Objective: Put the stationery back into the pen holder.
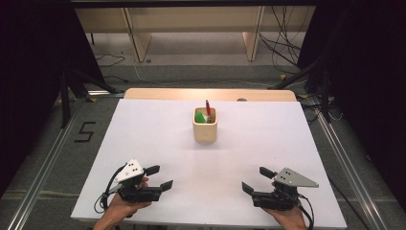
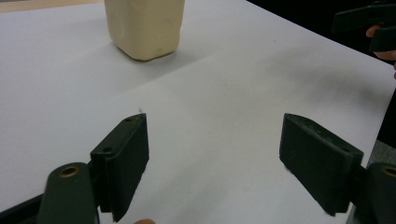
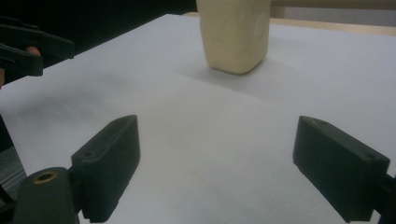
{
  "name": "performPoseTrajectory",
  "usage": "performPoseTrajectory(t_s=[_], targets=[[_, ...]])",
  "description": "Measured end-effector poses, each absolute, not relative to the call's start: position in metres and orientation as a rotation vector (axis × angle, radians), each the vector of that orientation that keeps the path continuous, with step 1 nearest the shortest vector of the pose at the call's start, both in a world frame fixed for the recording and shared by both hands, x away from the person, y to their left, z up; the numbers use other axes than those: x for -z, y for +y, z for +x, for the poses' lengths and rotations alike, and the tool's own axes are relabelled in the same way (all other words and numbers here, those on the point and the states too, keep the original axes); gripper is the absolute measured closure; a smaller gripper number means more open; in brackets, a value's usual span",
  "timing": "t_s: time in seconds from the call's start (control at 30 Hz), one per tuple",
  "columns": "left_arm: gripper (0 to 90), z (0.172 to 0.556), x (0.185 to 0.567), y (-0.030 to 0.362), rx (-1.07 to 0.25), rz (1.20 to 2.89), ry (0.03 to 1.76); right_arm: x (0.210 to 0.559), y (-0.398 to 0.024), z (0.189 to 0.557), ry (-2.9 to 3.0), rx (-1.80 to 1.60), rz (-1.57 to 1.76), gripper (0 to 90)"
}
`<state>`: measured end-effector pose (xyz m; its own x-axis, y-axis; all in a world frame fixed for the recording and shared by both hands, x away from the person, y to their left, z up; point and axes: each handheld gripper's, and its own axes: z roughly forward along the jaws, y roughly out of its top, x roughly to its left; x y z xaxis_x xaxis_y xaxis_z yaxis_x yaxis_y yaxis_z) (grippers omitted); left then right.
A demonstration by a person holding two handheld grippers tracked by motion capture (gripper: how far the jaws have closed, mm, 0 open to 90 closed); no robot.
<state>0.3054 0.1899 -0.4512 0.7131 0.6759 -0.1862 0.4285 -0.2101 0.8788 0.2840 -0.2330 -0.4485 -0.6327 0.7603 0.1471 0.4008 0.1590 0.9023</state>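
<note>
The left tool (image 1: 159, 178) rests low at the near left of the bench (image 1: 158, 139), jaws wide apart and holding nothing. The right tool (image 1: 257, 179) mirrors it at the near right, its jaws apart too and just as empty. Both point inward and forward, toward the cup (image 1: 205, 125).

The cup stands upright near the middle of the bench, well apart from both tools, with bare white sheet between. In it stand a red pen (image 1: 208, 107) and something green (image 1: 200, 116) that is too small to name. Each gripper view has the cream cup ahead, past its open jaws: (image 2: 144, 28) and (image 3: 233, 35).

By the look of it, nothing is in hand yet: the cup is untouched, its contents are in place, and the whole reach and grasp remain to do.
</note>
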Motion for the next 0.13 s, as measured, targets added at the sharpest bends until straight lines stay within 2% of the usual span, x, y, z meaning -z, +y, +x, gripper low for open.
performPoseTrajectory(t_s=[0.13], targets=[[23.6, 0.3054, 0.4514, 0.1894, -0.288, 1.846, 0.864, 0.4480, -0.2334, 0.2840, 2.092, -1.469, 1.108, 15.7]])
